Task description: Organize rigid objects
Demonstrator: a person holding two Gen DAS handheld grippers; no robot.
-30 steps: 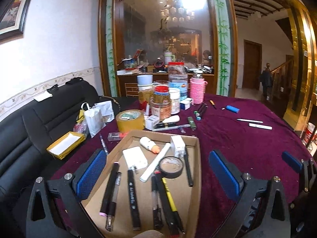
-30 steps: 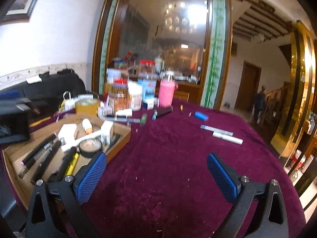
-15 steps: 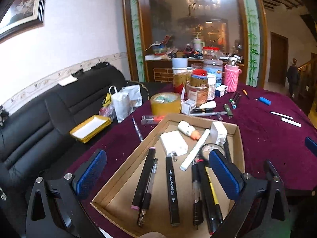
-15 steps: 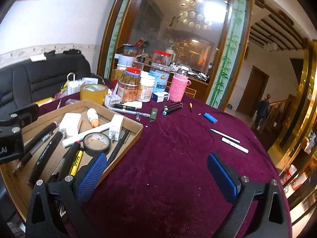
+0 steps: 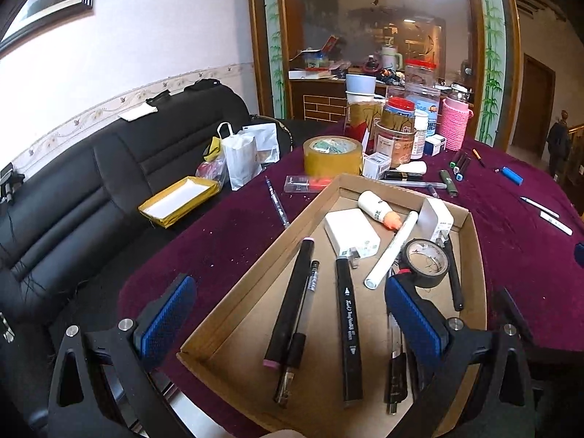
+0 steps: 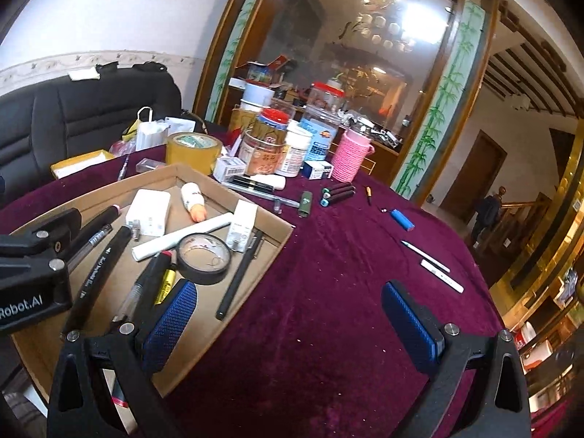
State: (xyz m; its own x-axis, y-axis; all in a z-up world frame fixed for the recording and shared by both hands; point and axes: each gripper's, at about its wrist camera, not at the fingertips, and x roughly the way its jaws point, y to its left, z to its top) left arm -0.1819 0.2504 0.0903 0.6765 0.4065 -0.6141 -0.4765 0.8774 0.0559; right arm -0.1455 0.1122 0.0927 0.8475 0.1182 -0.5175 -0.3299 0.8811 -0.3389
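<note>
A shallow cardboard tray [image 5: 478, 255] [image 6: 277, 244] lies on the maroon tablecloth. It holds several pens and markers, a white charger [image 5: 350, 231], a roll of black tape [image 5: 427, 262] [image 6: 204, 257] and a small white bottle [image 5: 376, 211]. My left gripper [image 5: 292, 314] hovers open over the tray's near end with nothing between its blue pads. My right gripper [image 6: 288, 325] is open and empty above the cloth at the tray's right edge. Loose on the cloth lie a blue lighter [image 6: 401, 218], two white pens [image 6: 432, 266], a cluster of markers [image 6: 337, 192] and a pen [image 5: 277, 200].
Jars, a pink-sleeved bottle [image 6: 350, 157] and a roll of brown tape [image 5: 332, 155] crowd the table's far side. A black sofa [image 5: 73, 189] with bags and a yellow box [image 5: 179, 200] sits left. A person [image 6: 485, 215] stands far off by the stairs.
Both grippers have swung left and tilted downward. The tray now sits more to the right in the left wrist view, and more of the sofa shows. Both stayed open.
</note>
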